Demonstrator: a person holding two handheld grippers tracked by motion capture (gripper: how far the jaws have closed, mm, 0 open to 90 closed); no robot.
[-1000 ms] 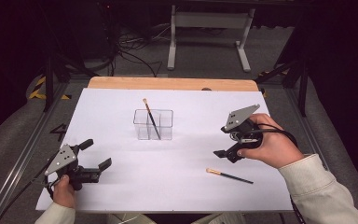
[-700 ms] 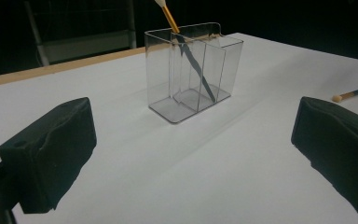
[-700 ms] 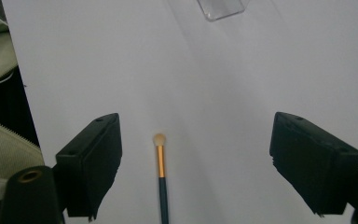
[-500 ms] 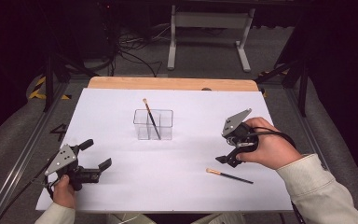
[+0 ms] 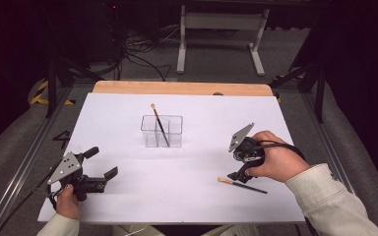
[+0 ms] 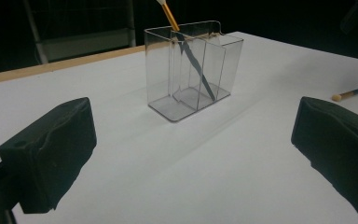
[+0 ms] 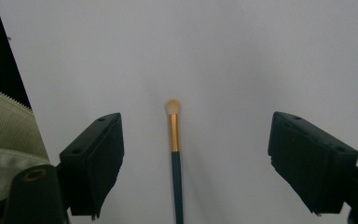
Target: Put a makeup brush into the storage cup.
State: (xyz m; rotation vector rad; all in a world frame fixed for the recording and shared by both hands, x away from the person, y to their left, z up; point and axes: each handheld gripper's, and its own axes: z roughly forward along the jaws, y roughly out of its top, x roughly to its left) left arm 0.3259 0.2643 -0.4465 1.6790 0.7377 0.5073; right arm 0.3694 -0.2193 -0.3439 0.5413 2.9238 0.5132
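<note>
Two hand-held grippers work over a white-covered table [image 5: 187, 196] whose wooden far edge shows along the top. At the near left corner, the left gripper [image 5: 102, 167] rests low by the table's edge, its jaws spread wide and holding nothing — they face toward a clear plastic organizer [image 5: 162, 131] that stands near the middle of the table, well apart from both grippers. One makeup brush [image 5: 159, 126] leans inside the organizer, dark handle down, gold ferrule and pale tip rising above the rim; in the left gripper view it crosses a divider between compartments. On the right side, the person's right hand [image 5: 275, 162], in a cream sleeve, tilts the right gripper [image 5: 237, 175] down over a second brush [image 5: 241, 185] that lies flat on the white surface. From the right gripper view, that brush [image 7: 175, 158] — teal-dark handle, gold ferrule, small pale tip pointing away from the camera — sits midway between the wide-open jaws, touched by neither. Whether the jaw tips touch the table cannot be told.
</note>
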